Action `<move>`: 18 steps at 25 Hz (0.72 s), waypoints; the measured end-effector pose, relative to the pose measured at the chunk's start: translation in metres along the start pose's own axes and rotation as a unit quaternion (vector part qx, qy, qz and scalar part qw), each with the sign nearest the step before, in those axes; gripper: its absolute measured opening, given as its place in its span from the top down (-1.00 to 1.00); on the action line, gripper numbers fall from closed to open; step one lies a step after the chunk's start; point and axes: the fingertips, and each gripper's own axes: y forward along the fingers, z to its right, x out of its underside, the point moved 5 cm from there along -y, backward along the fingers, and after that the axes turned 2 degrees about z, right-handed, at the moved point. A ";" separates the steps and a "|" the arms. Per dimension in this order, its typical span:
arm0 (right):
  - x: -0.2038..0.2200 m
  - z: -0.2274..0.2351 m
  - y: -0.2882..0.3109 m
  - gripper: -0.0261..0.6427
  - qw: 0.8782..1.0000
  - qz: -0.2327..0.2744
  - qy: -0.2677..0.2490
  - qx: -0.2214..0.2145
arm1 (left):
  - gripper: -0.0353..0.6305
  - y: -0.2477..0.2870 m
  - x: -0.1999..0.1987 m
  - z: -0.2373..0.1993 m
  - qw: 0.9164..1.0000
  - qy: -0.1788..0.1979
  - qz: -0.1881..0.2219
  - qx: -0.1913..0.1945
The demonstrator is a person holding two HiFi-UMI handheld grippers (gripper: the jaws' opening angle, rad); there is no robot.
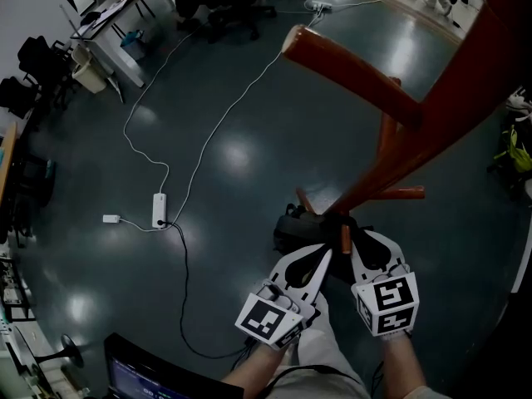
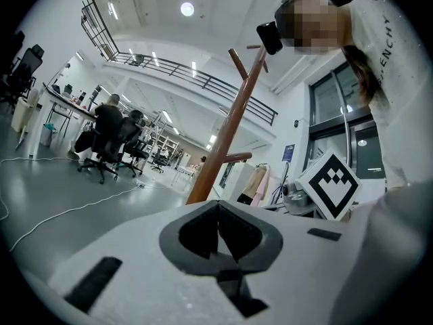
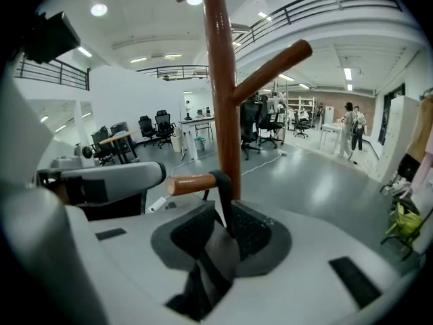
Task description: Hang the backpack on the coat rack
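The red-brown wooden coat rack [image 1: 432, 115] rises right in front of me, with pegs branching off its pole [image 3: 223, 80]. The black backpack [image 1: 293, 229] hangs low beside the pole. Its dark strap [image 3: 222, 195] loops over the lowest peg [image 3: 193, 183] and runs down between the jaws of my right gripper [image 3: 226, 239], which is shut on it. In the head view, the right gripper [image 1: 356, 243] is at that peg. My left gripper [image 1: 327, 256] is just left of it, its jaws shut on nothing, as the left gripper view [image 2: 218, 232] shows. The rack [image 2: 223, 141] stands beyond it.
A white power strip [image 1: 159, 210] and long cables lie on the dark floor to the left. Desks and black office chairs [image 1: 224, 7] line the far side. A screen [image 1: 141, 376] is at the bottom left. A yellow-green bag [image 1: 515, 148] lies at the right.
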 end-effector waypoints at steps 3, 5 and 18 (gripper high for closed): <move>0.001 -0.001 -0.003 0.76 1.000 0.003 -0.010 0.001 | 0.87 -0.001 0.001 -0.001 1.000 -0.002 -0.001 -0.001; 0.006 -0.004 -0.007 0.77 1.000 0.001 -0.012 0.003 | 0.87 -0.002 0.003 0.001 1.000 -0.002 -0.002 -0.002; 0.008 -0.038 -0.026 0.87 0.998 0.020 -0.040 -0.037 | 0.87 -0.012 0.002 0.007 1.000 0.000 -0.005 0.000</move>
